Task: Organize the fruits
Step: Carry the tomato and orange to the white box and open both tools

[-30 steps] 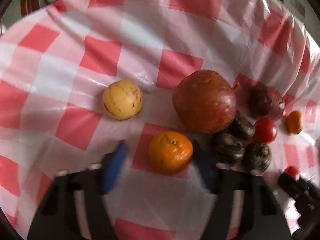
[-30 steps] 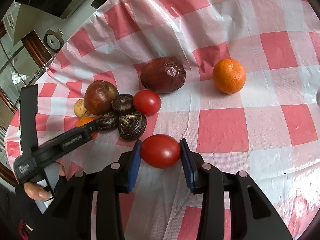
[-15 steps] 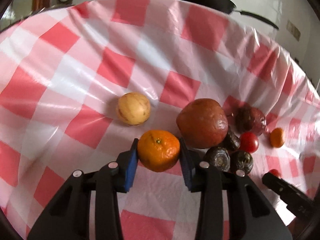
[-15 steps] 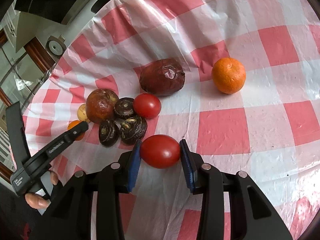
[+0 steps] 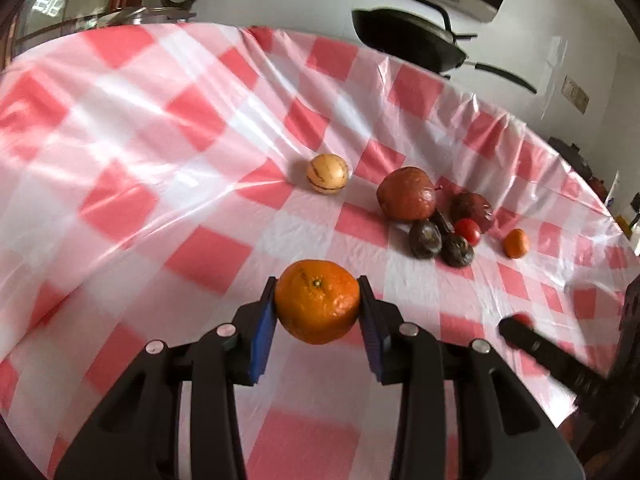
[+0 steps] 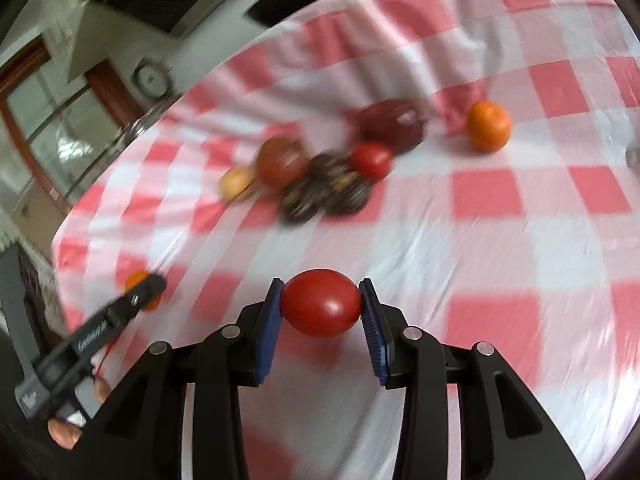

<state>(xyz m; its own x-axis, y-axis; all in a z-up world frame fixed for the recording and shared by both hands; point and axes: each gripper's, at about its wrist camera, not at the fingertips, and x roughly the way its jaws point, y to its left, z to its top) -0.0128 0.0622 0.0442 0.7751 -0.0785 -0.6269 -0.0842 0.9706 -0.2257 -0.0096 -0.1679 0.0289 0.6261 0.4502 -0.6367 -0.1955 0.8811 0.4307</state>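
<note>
My left gripper [image 5: 318, 304] is shut on an orange mandarin [image 5: 317, 300] and holds it above the checked cloth, well back from the fruit pile. My right gripper [image 6: 320, 304] is shut on a red tomato [image 6: 320, 302], also lifted above the cloth. On the table lie a yellow striped fruit [image 5: 327, 173], a red-brown apple [image 5: 406, 194], a dark red fruit [image 5: 472, 208], dark wrinkled passion fruits [image 5: 425, 239], a second tomato [image 5: 468, 231] and a second mandarin [image 5: 515, 243]. The same pile shows blurred in the right wrist view [image 6: 324, 184], with the second mandarin [image 6: 488, 125] to its right.
The red-and-white checked cloth [image 5: 200, 208] covers a round table. A black pan [image 5: 408, 42] stands beyond its far edge. The right gripper's tip [image 5: 532, 338] shows low right in the left wrist view; the left gripper [image 6: 100, 328] shows low left in the right wrist view.
My left gripper closed on the mandarin, lifted it and pulled back from the pile. My right gripper, still holding the tomato, also rose and drew back from the fruits.
</note>
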